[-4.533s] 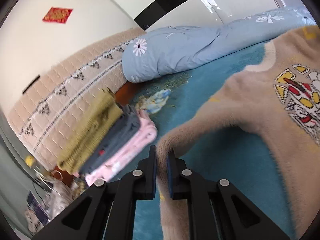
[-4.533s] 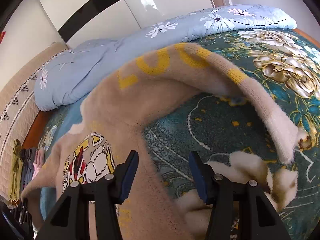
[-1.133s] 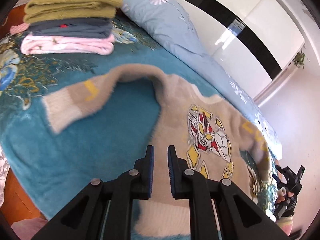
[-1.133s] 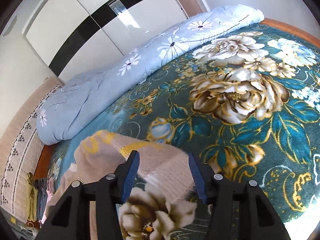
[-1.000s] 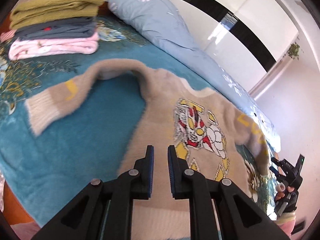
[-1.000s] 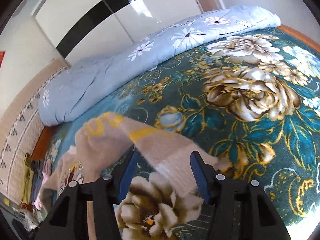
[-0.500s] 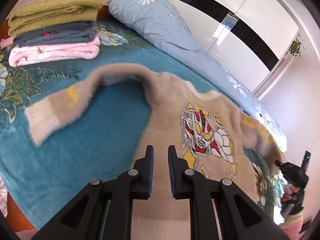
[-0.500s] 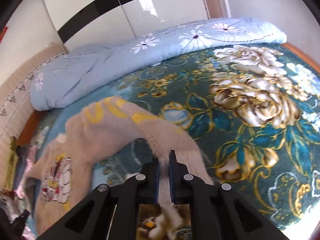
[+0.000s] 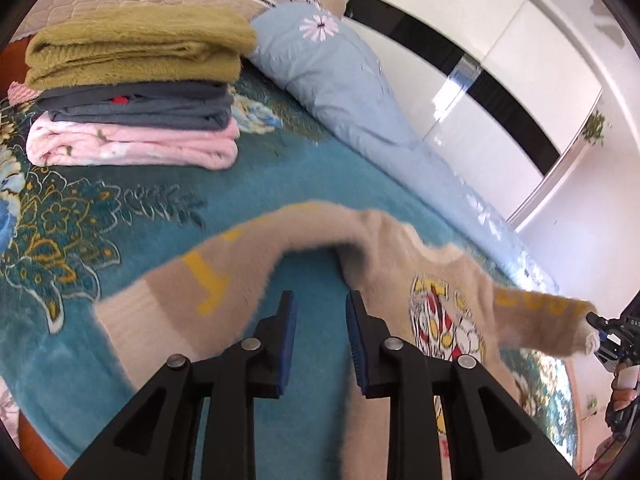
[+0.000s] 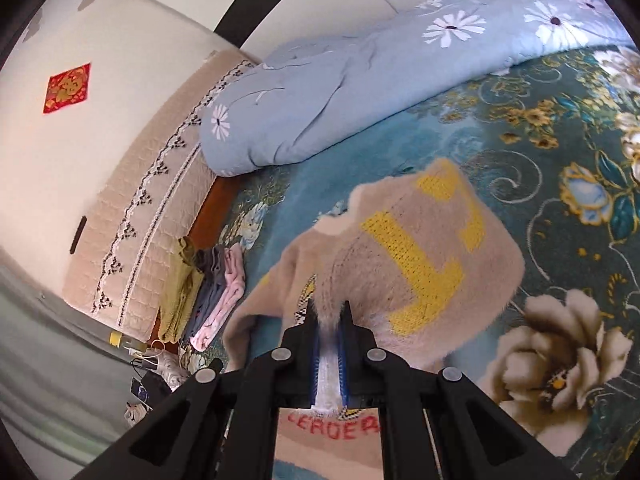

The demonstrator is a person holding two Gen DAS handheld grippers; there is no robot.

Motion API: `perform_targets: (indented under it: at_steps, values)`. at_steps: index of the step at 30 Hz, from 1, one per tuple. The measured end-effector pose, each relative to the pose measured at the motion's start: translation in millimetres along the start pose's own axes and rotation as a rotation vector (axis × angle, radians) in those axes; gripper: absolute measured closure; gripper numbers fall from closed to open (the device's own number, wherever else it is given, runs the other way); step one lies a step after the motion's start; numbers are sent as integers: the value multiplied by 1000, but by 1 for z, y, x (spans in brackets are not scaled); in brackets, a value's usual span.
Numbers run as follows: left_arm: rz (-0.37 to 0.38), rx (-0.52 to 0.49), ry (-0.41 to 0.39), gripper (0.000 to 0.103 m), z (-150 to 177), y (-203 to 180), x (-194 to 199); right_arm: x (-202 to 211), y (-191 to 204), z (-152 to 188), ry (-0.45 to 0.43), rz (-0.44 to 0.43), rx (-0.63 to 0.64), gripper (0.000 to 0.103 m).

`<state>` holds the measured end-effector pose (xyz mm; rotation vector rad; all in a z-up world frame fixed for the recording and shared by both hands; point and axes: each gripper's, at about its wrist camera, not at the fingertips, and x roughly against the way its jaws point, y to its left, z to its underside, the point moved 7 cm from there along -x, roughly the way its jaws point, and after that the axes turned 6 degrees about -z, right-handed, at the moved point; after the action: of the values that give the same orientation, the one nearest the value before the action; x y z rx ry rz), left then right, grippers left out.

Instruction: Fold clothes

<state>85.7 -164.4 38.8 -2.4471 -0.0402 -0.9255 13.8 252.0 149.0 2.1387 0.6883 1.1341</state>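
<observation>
Here, right gripper [image 10: 329,314] clamps the fuzzy beige sweater's [image 9: 448,304] sleeve cuff; lay it flat across the chest; left gripper [image 9: 320,308] gapes, empty.

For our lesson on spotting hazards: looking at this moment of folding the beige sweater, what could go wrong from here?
1. The right gripper pinches only the sleeve cuff; the fuzzy knit may slip out.
2. The left gripper is open and holds nothing, so the sweater may drag and bunch on the blanket.
3. The other sleeve lies spread; the fold may end lopsided.
</observation>
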Motion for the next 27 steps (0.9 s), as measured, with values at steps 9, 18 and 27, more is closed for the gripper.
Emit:
perform_targets:
  at_steps: [9, 18, 27]
  values:
    - [169, 113, 3, 67, -13, 28, -3, -120, 90, -18, 163, 108, 82, 95]
    - [207, 137, 46, 64, -15, 32, -11, -310, 85, -2, 361, 294, 18, 95]
    - [224, 132, 78, 62, -15, 31, -13, -364, 47, 11, 380, 391, -48, 91]
